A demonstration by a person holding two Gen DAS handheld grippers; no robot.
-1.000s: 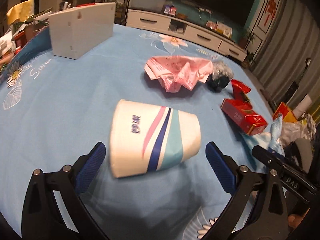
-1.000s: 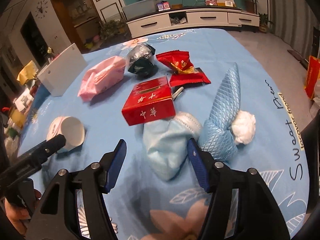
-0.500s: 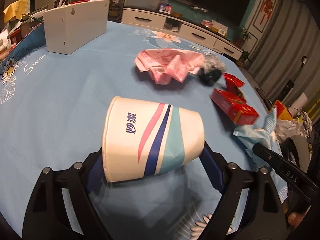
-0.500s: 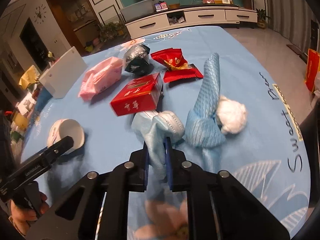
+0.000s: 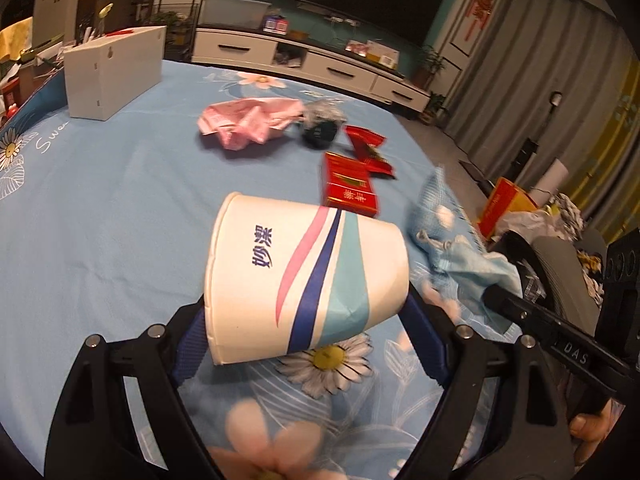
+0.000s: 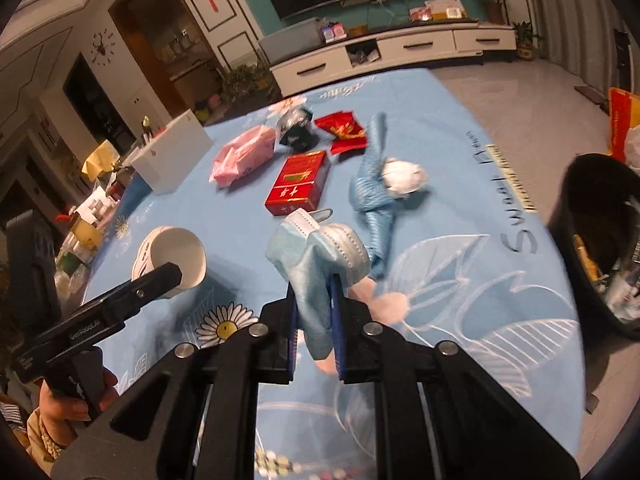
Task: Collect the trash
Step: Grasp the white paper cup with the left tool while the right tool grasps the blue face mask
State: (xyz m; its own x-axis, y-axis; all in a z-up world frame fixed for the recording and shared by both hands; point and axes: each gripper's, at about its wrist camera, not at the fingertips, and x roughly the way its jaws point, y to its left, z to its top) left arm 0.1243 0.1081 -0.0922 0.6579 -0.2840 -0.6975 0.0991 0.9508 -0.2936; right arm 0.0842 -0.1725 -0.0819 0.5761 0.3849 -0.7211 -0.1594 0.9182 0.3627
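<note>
White paper cup with pink, blue and teal stripes (image 5: 306,276) is clamped sideways in the left gripper (image 5: 308,332), off the table. Right gripper (image 6: 313,322) pinches the crumpled light-blue face mask (image 6: 316,256). Carry step, I reckon; next: swing both over the black trash bin (image 6: 600,240) and release.

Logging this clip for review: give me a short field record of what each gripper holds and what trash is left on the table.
left gripper: shut on paper cup, cup on its side
right gripper: shut on face mask
on table: red cigarette box, pink plastic bag, red snack wrappers, black crumpled wrapper, blue cloth, white paper wad
bin: black trash bin off the table's right edge
</note>
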